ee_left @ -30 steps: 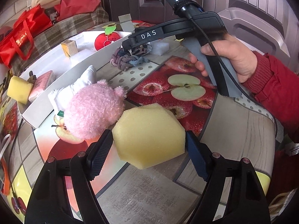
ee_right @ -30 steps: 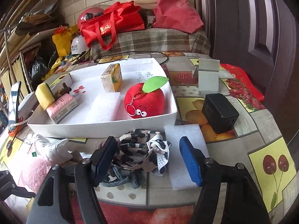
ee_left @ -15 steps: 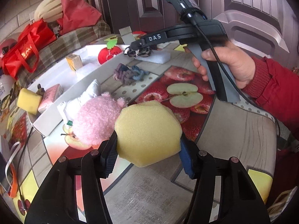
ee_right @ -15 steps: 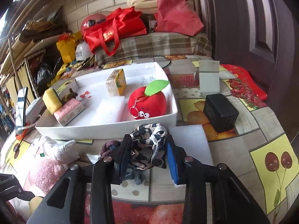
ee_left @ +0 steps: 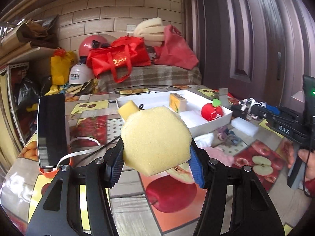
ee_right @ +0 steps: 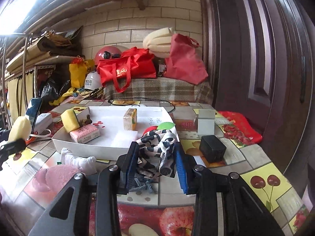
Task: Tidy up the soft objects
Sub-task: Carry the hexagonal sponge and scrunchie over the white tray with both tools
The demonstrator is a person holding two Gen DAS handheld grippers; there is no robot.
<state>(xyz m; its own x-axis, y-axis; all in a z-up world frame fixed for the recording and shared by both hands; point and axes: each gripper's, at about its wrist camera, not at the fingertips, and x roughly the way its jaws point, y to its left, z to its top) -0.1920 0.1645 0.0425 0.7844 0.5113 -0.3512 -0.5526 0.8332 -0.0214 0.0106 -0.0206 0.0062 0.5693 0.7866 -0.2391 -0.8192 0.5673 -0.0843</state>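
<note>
My left gripper (ee_left: 155, 162) is shut on a big yellow sponge (ee_left: 155, 140), held up above the table. My right gripper (ee_right: 156, 167) is shut on a black-and-white patterned cloth (ee_right: 157, 143), lifted just in front of the white tray (ee_right: 86, 146). The tray holds a red apple plush (ee_left: 212, 111), a small yellow sponge (ee_right: 69, 120), a pink tissue pack (ee_right: 84, 134), an orange-yellow block (ee_right: 130, 121) and a white foam pad (ee_right: 124, 138). On the table lie a pink plush (ee_right: 59, 175), a white sock (ee_right: 76, 159) and a knotted rope toy (ee_right: 143, 185).
A phone (ee_left: 51, 129) stands on an orange holder at the left. A black box (ee_right: 212, 151) and a small white box (ee_right: 205, 123) sit right of the tray, with a white foam block (ee_left: 244, 126) nearby. Bags crowd a bench behind the table.
Both grippers closed on their objects and lifted them. The left one rose and swung round toward the tray with the sponge; the right one raised the cloth off the rope toy.
</note>
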